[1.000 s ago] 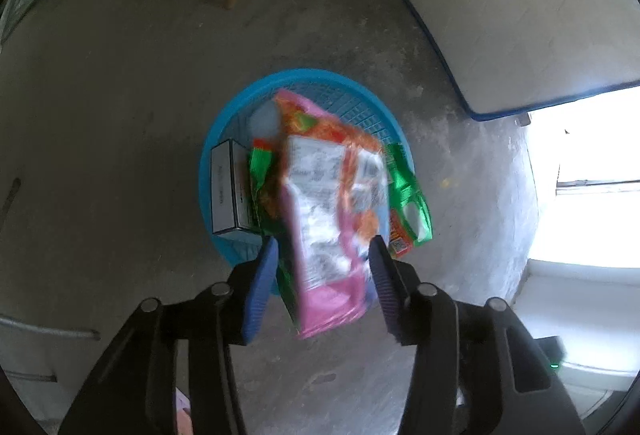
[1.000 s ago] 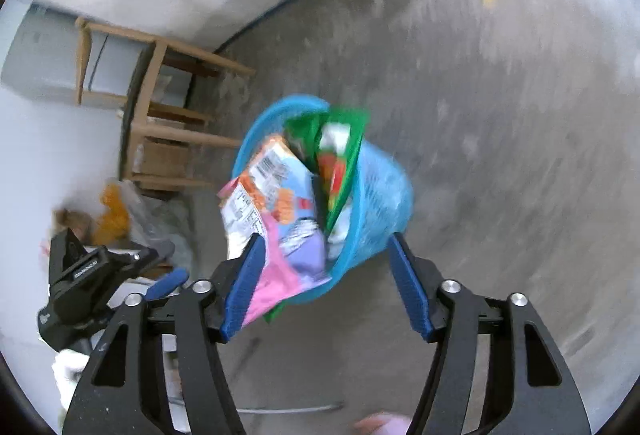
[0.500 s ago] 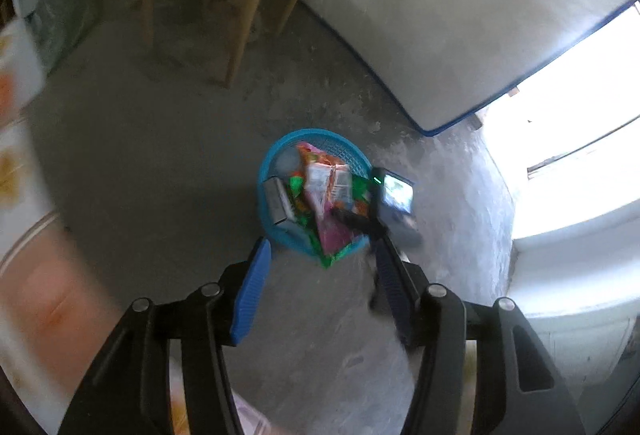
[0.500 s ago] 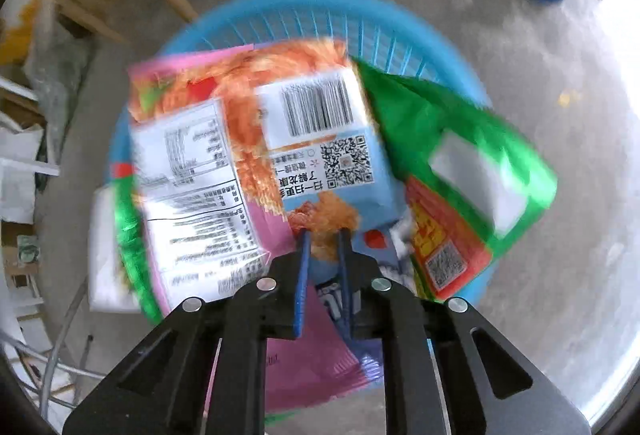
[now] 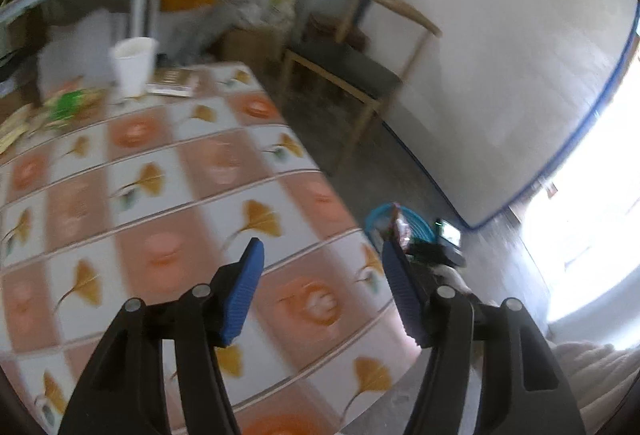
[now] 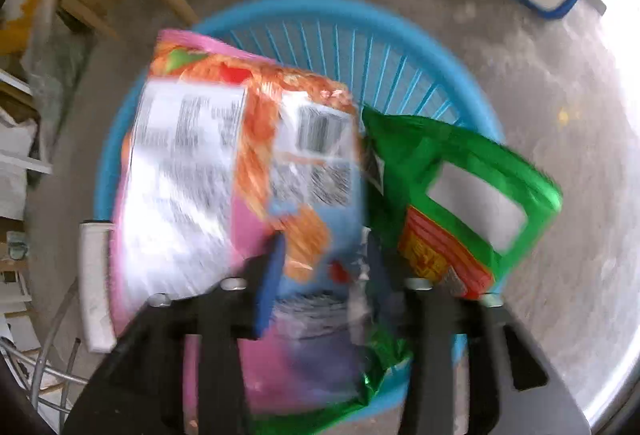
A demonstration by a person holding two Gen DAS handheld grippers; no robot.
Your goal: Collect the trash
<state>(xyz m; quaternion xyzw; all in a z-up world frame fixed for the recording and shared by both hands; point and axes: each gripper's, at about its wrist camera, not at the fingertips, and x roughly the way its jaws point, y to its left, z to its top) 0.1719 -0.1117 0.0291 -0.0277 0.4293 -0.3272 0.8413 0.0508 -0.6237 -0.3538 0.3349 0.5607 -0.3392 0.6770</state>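
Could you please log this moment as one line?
left gripper: jaws opening, empty, over table | right gripper: jaws opening over pink wrapper in blue basket

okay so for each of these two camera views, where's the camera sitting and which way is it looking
Left wrist: rides the left gripper, angled down across the patterned table toward chair and wall; jaws opening, empty; a sleeve at lower right.
Right wrist: rides the right gripper, looking straight down into the blue basket; jaws opening around the pink wrapper.
Shared: the blue basket.

Each hand-held gripper (image 5: pixel 320 267) has black arms, silver screws and ribbed blue pads (image 5: pixel 244 295).
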